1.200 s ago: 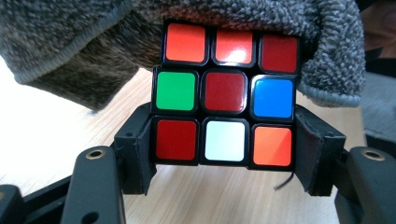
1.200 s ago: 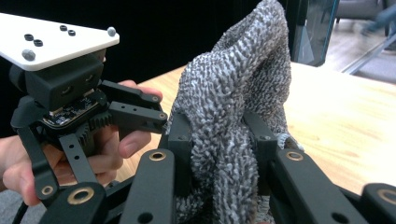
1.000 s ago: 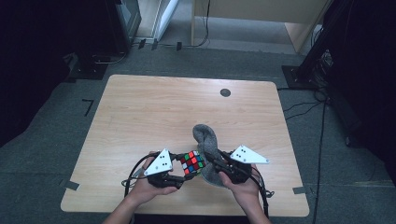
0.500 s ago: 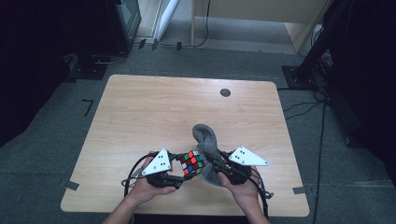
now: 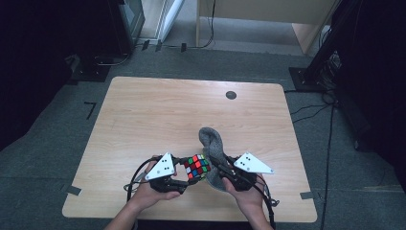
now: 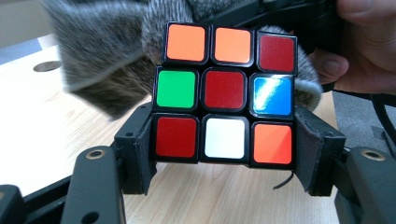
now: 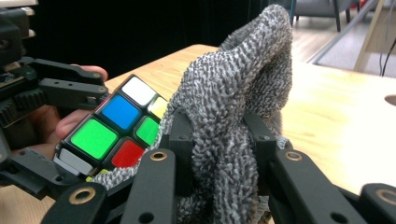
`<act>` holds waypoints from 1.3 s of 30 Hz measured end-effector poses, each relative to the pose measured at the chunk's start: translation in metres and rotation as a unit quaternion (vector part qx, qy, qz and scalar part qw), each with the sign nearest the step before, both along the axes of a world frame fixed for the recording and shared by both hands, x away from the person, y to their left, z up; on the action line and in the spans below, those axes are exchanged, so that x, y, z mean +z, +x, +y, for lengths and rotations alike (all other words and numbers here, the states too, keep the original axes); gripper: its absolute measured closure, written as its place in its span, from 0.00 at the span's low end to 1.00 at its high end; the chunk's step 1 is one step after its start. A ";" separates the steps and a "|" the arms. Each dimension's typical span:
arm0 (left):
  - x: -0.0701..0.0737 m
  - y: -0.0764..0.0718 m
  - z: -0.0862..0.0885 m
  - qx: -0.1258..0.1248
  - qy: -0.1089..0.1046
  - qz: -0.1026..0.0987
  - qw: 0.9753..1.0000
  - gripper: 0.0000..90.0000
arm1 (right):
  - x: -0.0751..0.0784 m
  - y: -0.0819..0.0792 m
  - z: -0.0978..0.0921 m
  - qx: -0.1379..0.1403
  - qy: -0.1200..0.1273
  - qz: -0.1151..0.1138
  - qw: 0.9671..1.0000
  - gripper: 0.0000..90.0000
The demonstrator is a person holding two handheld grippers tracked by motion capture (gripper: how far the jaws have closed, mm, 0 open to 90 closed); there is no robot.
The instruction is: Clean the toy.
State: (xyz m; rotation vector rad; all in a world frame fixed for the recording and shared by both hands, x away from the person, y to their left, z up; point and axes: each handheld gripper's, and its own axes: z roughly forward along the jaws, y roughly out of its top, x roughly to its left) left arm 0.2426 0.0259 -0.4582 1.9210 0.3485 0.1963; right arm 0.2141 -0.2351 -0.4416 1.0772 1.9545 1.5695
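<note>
While the left gripper (image 6: 224, 158) clamps one cube (image 6: 225, 95), the right gripper (image 7: 219, 140) pinches one cloth (image 7: 233, 93).

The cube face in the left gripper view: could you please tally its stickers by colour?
On the cube, held between the left gripper jaws:
Red: 3
Orange: 3
Green: 1
Blue: 1
White: 1
Total: 9
</note>
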 end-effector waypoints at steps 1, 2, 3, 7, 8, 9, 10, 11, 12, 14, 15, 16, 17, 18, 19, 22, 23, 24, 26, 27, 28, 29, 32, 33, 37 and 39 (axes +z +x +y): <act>-0.001 0.000 -0.002 0.003 0.007 0.001 1.000 0.38 | 0.004 -0.004 0.004 0.013 0.006 -0.010 1.000 0.78; -0.002 0.000 -0.003 0.005 0.013 -0.001 1.000 0.38 | 0.004 -0.004 0.004 0.013 0.006 -0.010 1.000 0.78; -0.003 -0.001 -0.005 0.005 0.020 -0.003 1.000 0.38 | 0.008 -0.007 0.008 0.025 0.008 -0.020 0.999 0.78; -0.001 -0.001 -0.002 0.000 0.002 -0.002 1.000 0.38 | 0.017 -0.013 0.015 0.036 0.002 -0.038 0.999 0.78; 0.001 -0.001 0.000 -0.002 -0.005 -0.002 1.000 0.38 | 0.015 -0.010 0.012 0.031 0.008 -0.031 0.999 0.78; 0.001 -0.001 0.001 -0.002 -0.009 -0.003 1.000 0.38 | 0.011 -0.007 0.009 0.022 0.006 -0.022 1.000 0.78; 0.002 -0.001 0.002 -0.003 -0.012 -0.004 1.000 0.38 | 0.008 -0.004 0.006 0.014 0.004 -0.015 1.000 0.78; 0.002 -0.001 0.003 -0.003 -0.014 -0.004 1.000 0.38 | 0.005 -0.002 0.003 0.003 0.000 -0.005 1.000 0.78; 0.002 -0.001 0.003 -0.003 -0.016 -0.003 1.000 0.38 | 0.002 0.000 0.000 -0.003 -0.004 0.001 1.000 0.78; 0.002 0.000 0.002 -0.003 -0.016 0.001 1.000 0.38 | 0.004 -0.002 0.000 -0.001 0.003 0.000 1.000 0.78; 0.001 0.000 0.001 0.000 -0.012 0.002 1.000 0.38 | 0.007 -0.004 0.003 0.008 0.005 -0.010 1.000 0.78; 0.000 0.000 -0.001 0.004 -0.001 0.000 1.000 0.38 | 0.011 -0.007 0.006 0.023 0.009 -0.017 1.000 0.78; -0.002 0.000 -0.003 0.008 0.012 -0.005 1.000 0.38 | 0.011 -0.007 0.006 0.023 0.009 -0.017 1.000 0.78; -0.003 -0.001 -0.005 0.010 0.021 -0.009 1.000 0.38 | 0.014 -0.011 0.010 0.037 0.008 -0.026 0.999 0.78; -0.004 -0.002 -0.005 0.007 0.023 -0.010 1.000 0.38 | 0.016 -0.013 0.014 0.044 0.002 -0.035 0.998 0.78; -0.002 -0.003 -0.004 0.007 0.011 -0.014 1.000 0.38 | 0.015 -0.013 0.015 0.044 -0.005 -0.041 0.998 0.78; -0.001 -0.003 -0.002 0.004 0.002 -0.012 1.000 0.38 | 0.013 -0.010 0.012 0.035 -0.001 -0.032 0.999 0.78; 0.001 -0.003 0.000 0.002 -0.009 -0.009 1.000 0.38 | 0.011 -0.008 0.009 0.025 -0.009 -0.028 0.999 0.78; 0.003 -0.002 0.002 0.001 -0.016 -0.010 1.000 0.38 | 0.005 -0.002 0.001 0.010 -0.005 -0.010 1.000 0.78; 0.003 -0.002 0.002 0.001 -0.017 -0.008 1.000 0.38 | 0.003 0.000 -0.002 0.008 0.000 -0.001 1.000 0.78; 0.002 -0.002 0.001 0.001 -0.015 -0.006 1.000 0.38 | 0.003 0.001 -0.003 0.007 0.000 0.004 1.000 0.78; 0.001 -0.001 0.000 0.004 -0.010 -0.006 1.000 0.38 | 0.003 0.001 -0.003 0.009 0.000 0.004 1.000 0.78; -0.002 -0.002 -0.004 0.012 0.012 -0.013 1.000 0.38 | 0.007 -0.004 0.003 0.026 0.005 -0.010 1.000 0.78; -0.003 -0.003 -0.005 0.012 0.014 -0.013 1.000 0.38 | 0.009 -0.007 0.006 0.034 0.004 -0.019 0.999 0.78; 0.000 -0.003 -0.001 0.009 -0.004 -0.011 1.000 0.38 | 0.016 -0.011 0.011 0.038 -0.008 -0.041 0.998 0.78; 0.002 -0.003 0.001 0.009 -0.011 -0.012 1.000 0.38 | 0.012 -0.007 0.007 0.028 -0.002 -0.027 0.999 0.78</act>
